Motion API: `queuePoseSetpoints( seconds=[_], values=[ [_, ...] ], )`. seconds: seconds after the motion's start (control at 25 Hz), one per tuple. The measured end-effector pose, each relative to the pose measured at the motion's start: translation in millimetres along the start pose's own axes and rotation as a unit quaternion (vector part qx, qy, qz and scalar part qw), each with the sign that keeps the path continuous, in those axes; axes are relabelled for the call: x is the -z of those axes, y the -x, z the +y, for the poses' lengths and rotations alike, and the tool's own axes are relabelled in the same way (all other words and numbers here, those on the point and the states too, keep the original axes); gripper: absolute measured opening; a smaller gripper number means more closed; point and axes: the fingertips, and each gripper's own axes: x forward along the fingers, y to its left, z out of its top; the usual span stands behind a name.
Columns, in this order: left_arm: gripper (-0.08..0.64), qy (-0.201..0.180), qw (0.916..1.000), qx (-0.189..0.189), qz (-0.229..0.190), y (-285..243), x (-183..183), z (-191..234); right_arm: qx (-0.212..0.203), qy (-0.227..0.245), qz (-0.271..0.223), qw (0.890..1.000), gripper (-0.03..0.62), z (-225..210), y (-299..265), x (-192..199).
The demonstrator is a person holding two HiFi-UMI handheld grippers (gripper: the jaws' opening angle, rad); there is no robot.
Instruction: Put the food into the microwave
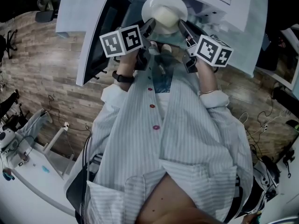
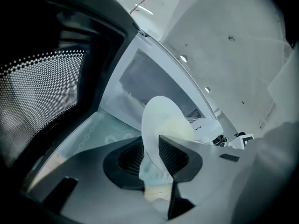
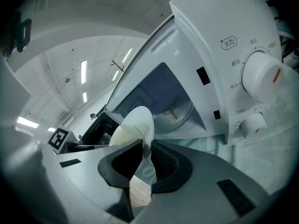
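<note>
Now left tool [image 2: 151,149], right tool [image 3: 145,149] pinch plate [image 1: 158,2] (opposite rims).

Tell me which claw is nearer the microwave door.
Left. The left claw grips the plate's rim beside the open door; the right claw grips the opposite rim, on the dial side.

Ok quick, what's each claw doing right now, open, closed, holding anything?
Left claw: closed on the plate, at its rim.
Right claw: closed on the same plate, opposite rim.
</note>
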Motion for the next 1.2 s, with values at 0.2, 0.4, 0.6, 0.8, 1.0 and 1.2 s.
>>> queuePoseSetpoints(
  seconds=[0.2, 0.4, 0.6, 0.8, 1.0, 1.2],
  values=[
    [0.095, 0.0, 0.9999, 0.002, 0.01, -7, 0, 5, 0.007, -0.01, -0.001, 1.0, 0.074, -5, -5, 3],
    [0.095, -0.002, 0.9997, 0.001, 0.022, -12, 2, 10, 0.017, -0.016, -0.001, 1.0, 0.074, -10, -9, 6],
    [0.095, -0.003, 0.9995, -0.003, 0.032, -22, 3, 17, 0.027, -0.02, -0.002, 0.999, 0.074, -18, -18, 8],
    [0.095, -0.005, 0.9993, -0.006, 0.037, -37, 0, 24, 0.042, -0.028, -0.001, 0.999, 0.074, -32, -27, 7],
    [0.095, -0.008, 0.999, -0.009, 0.043, -50, -5, 31, 0.052, -0.029, -0.007, 0.998, 0.074, -40, -39, 3],
    [0.095, -0.016, 0.9988, -0.013, 0.045, -58, -9, 35, 0.069, -0.038, -0.016, 0.997, 0.074, -47, -45, 6]
  ],
)
